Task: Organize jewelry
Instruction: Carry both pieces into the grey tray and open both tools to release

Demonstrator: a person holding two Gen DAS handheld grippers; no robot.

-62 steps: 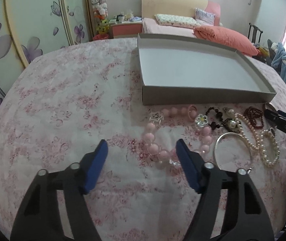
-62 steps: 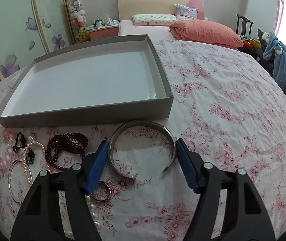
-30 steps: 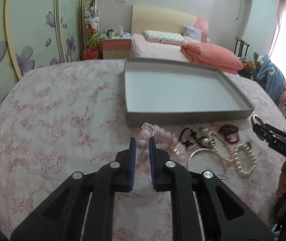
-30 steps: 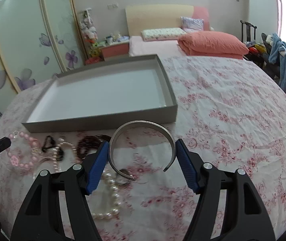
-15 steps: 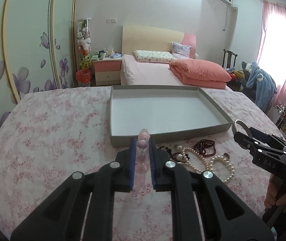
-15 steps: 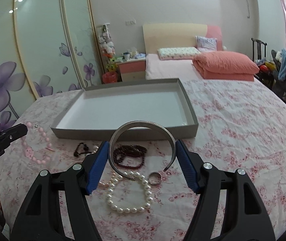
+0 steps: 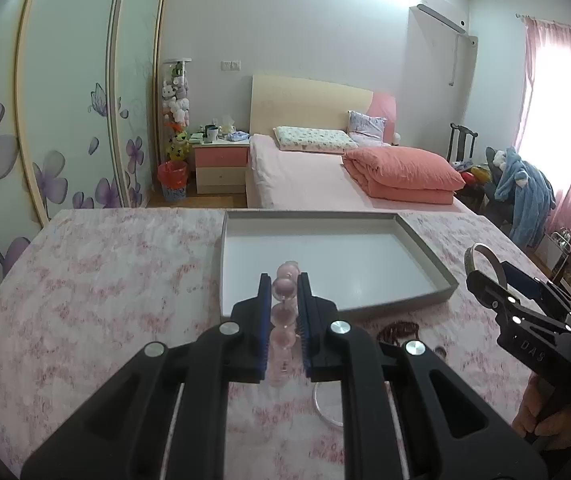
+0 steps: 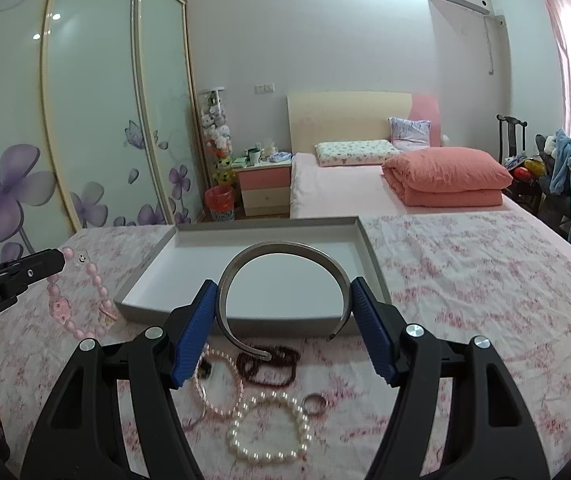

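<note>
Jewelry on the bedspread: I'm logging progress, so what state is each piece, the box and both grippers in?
Left gripper: shut on the pink bead bracelet, which dangles off the bedspread.
Right gripper: clamped on the open silver bangle, lifted.
Grey box: open, empty.
White pearl bracelet: lying loose.
Dark red bead bracelet: lying loose.
Small ring: lying flat.

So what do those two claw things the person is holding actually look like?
Both are alike. The left gripper and the right gripper each have two black plastic arms with cut-out slots and silver round screws, tipped with ribbed blue pads. White lettering is printed along the black side of each. No cables show.
</note>
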